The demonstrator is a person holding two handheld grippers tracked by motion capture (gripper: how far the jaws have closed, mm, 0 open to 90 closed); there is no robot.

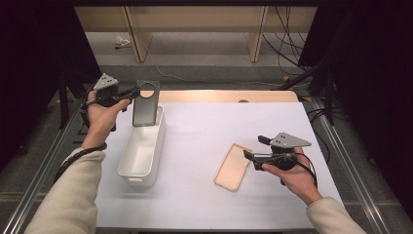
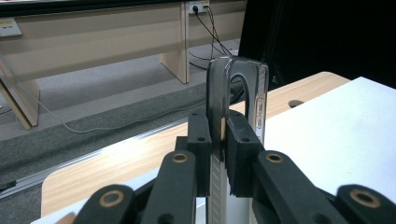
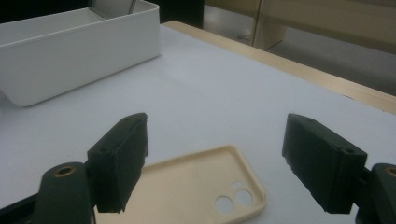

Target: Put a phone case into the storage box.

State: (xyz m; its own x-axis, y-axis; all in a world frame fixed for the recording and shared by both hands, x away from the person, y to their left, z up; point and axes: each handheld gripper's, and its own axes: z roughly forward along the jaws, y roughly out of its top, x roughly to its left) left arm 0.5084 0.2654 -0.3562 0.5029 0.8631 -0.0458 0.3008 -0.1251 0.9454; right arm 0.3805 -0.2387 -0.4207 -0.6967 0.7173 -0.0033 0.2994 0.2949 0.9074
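Gripping dark phone case (image 1: pixel 146 103) over white bin (image 1: pixel 142 148), left gripper (image 1: pixel 130 92)

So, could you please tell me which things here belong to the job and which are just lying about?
Likely part of the job:
- grey phone case, clamped in the left tongs above the bin
- white bin
- cream phone case, flat on the table before the open right tongs

Just lying about:
- cables on the floor
- wooden bench behind

Grey phone case (image 1: pixel 145 105) upright over white bin (image 1: pixel 141 151); cream case (image 1: pixel 233 167) flat.
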